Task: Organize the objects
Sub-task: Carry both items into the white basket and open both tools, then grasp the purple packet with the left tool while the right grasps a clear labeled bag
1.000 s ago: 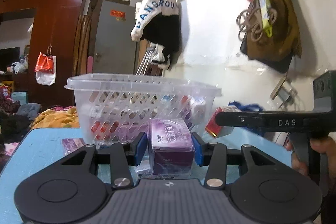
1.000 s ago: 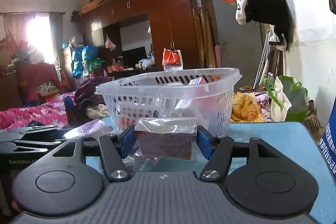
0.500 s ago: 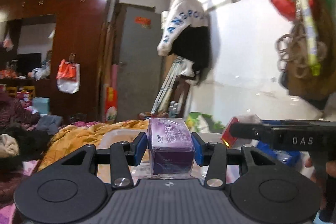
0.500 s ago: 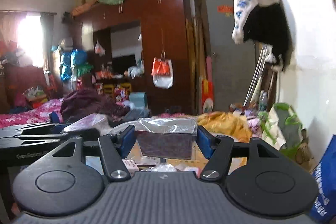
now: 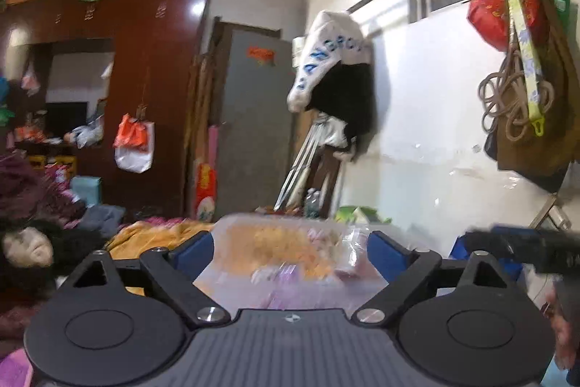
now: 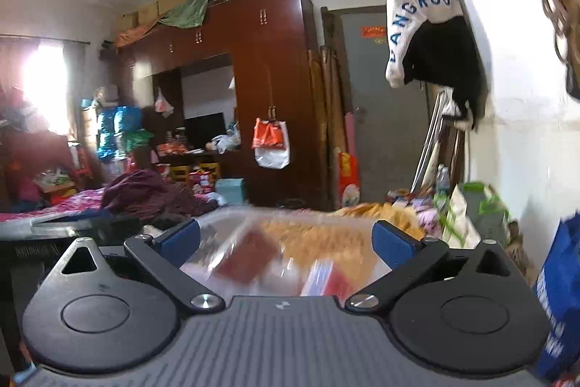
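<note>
My left gripper [image 5: 290, 251] is open and empty, held just above the clear plastic basket [image 5: 253, 227]. The purple box [image 5: 286, 292] lies blurred in the basket below it. My right gripper [image 6: 286, 238] is open and empty over the same basket [image 6: 232, 216]. The dark red wrapped packet [image 6: 246, 254] lies blurred in the basket beneath it, beside a red and white pack [image 6: 326, 278]. The right gripper's black body [image 5: 522, 245] shows at the right edge of the left wrist view.
A dark wooden wardrobe [image 6: 275, 89] and a grey door [image 5: 250, 118] stand behind. Clothes lie heaped at the left [image 6: 152, 194]. Bags hang on the white wall at the right [image 5: 522, 97]. A blue bag [image 6: 558, 296] stands at the right.
Both grippers rose above the basket and then opened. The purple box left the left gripper and the wrapped packet left the right one; both now lie in the basket.
</note>
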